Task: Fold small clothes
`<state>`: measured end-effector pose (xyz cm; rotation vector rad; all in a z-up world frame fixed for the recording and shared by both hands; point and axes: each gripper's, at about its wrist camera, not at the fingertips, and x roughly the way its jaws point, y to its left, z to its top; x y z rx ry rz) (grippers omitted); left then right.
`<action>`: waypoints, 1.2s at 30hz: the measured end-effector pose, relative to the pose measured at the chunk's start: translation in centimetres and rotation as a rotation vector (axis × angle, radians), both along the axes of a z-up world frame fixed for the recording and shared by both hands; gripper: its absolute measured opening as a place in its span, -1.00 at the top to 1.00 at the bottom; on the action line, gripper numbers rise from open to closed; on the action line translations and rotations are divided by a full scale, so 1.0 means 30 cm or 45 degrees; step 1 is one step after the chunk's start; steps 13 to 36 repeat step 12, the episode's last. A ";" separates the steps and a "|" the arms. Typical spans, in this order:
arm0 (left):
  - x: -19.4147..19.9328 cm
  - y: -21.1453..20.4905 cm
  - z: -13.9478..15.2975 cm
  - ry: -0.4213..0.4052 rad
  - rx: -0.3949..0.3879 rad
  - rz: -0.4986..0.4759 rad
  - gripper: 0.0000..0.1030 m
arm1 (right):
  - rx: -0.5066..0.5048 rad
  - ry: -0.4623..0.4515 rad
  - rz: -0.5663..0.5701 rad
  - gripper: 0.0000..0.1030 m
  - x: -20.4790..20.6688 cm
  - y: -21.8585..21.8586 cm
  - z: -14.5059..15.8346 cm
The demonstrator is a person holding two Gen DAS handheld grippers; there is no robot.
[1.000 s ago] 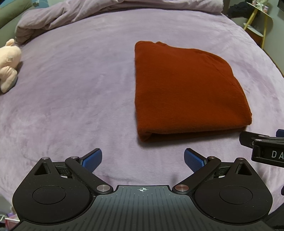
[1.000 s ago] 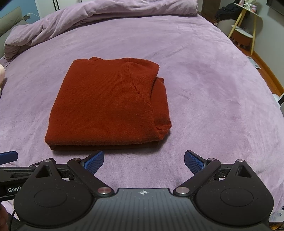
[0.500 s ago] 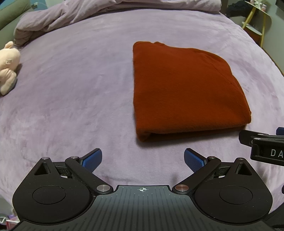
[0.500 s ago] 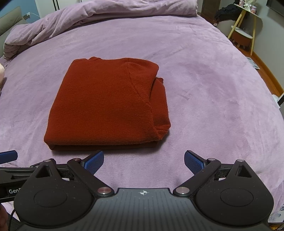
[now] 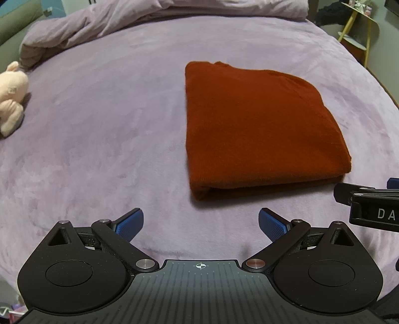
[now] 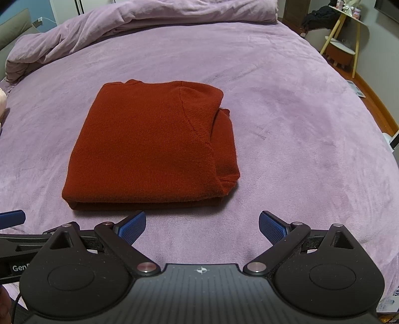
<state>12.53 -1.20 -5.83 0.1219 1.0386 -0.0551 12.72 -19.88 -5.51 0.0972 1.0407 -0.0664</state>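
Note:
A rust-red knit sweater (image 5: 259, 129) lies folded into a compact rectangle on the purple bed cover (image 5: 99, 139). It also shows in the right wrist view (image 6: 149, 147), with a sleeve fold along its right side. My left gripper (image 5: 200, 224) is open and empty, just in front of the sweater's near left corner. My right gripper (image 6: 202, 225) is open and empty, in front of the sweater's near edge. Each gripper shows at the edge of the other's view.
A bunched purple duvet (image 6: 149, 22) lies along the far side of the bed. A pale plush toy (image 5: 11, 97) sits at the left. A yellow-legged side table (image 6: 346, 30) stands beyond the bed's right edge, over wooden floor.
Both grippers stay open and empty. The left wrist view has shifted slightly, so the sweater sits a little lower in it. The sweater has not moved.

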 end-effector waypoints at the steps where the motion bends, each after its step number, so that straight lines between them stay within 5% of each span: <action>1: -0.003 -0.002 0.001 -0.011 0.008 0.000 -0.96 | -0.001 0.001 -0.001 -0.89 0.000 0.000 0.000; 36: -0.007 -0.007 0.005 -0.010 0.007 -0.040 -0.96 | -0.016 -0.001 -0.006 -0.89 0.001 0.001 -0.001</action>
